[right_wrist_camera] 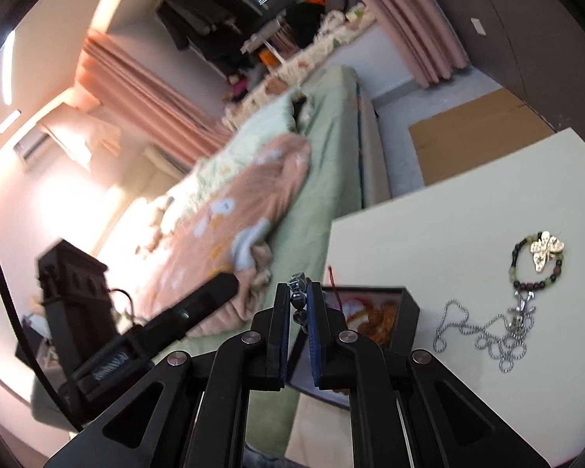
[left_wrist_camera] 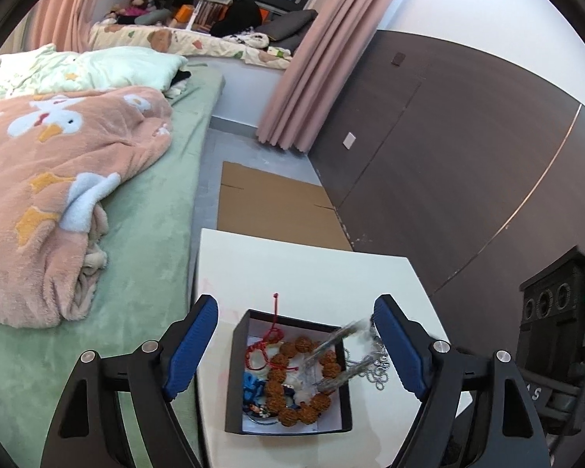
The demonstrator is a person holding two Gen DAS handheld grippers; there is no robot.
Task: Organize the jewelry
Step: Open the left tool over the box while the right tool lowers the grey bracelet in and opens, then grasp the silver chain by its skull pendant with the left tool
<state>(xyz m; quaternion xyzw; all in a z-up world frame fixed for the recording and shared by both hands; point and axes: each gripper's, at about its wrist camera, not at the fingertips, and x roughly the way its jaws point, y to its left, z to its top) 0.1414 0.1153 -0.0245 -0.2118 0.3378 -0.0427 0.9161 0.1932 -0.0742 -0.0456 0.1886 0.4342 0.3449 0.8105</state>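
Note:
A black jewelry box (left_wrist_camera: 288, 370) with a white inside sits on the white table (left_wrist_camera: 300, 269). It holds a brown bead bracelet (left_wrist_camera: 300, 382), a red cord (left_wrist_camera: 269, 347) and blue pieces (left_wrist_camera: 251, 388). My left gripper (left_wrist_camera: 296, 351) is open, its fingers either side of the box. My right gripper (right_wrist_camera: 298, 304) is shut on a dark bead bracelet (right_wrist_camera: 297, 292), above the box's left edge (right_wrist_camera: 370, 312). A silver chain (right_wrist_camera: 483, 335) and a green-and-purple bead bracelet with a gold charm (right_wrist_camera: 542, 257) lie on the table to the right. A blurred silver strand (left_wrist_camera: 339, 351) hangs over the box's right rim.
A bed with a green sheet (left_wrist_camera: 148, 241) and a pink duck blanket (left_wrist_camera: 58, 195) lies left of the table. Flat cardboard (left_wrist_camera: 269, 206) lies on the floor beyond it. A dark wood wall (left_wrist_camera: 448, 163) stands on the right. The other gripper's body (left_wrist_camera: 557, 335) shows at the right edge.

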